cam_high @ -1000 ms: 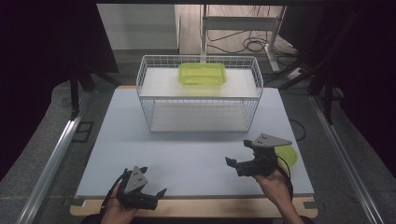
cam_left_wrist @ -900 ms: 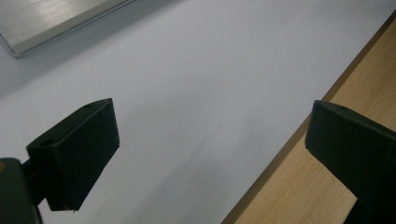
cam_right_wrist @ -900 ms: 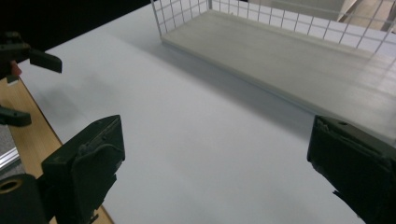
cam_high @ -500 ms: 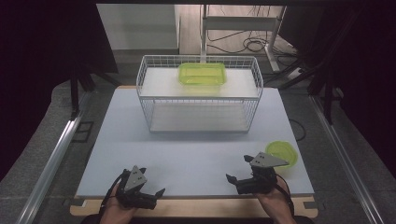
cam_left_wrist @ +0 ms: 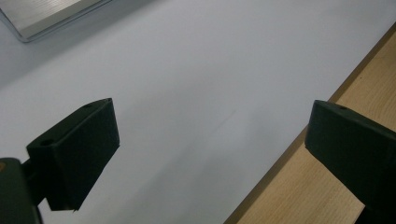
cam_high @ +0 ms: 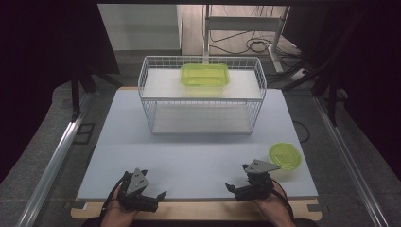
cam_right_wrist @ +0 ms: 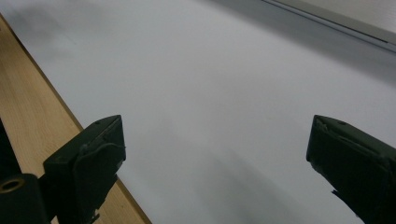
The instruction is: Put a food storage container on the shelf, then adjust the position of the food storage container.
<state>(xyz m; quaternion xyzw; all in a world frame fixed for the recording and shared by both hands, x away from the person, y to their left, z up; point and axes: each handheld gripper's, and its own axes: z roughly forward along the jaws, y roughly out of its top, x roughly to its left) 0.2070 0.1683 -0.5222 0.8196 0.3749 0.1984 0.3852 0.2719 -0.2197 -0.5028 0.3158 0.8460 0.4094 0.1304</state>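
Lime-green round plastic lid sits flat on the white table near the right edge, just beside our right hand-held gripper but not touching it. Its likely partner, a lime-green rectangular plastic container, rests on top of the white wire rack at the far side of the table, well apart from the lid.

Both of our tools hang at the near edge of the table. Our left hand-held gripper has its jaws spread wide, and the left gripper view looks down past them at bare white tabletop and the wooden border, nothing between them. Same deal on the right: jaws wide apart, nothing held, with plain table and a strip of that wood edge in the right gripper view.

So progress-wise, we'd say the job is either right at the start or parked between steps. Nothing is in a grip, the lid lies loose on the table and the container has no lid on it as far as we can tell from up high. If the two belong together, what's left is pretty much everything: pick up the lid, carry it to the rack, seat it on the container.
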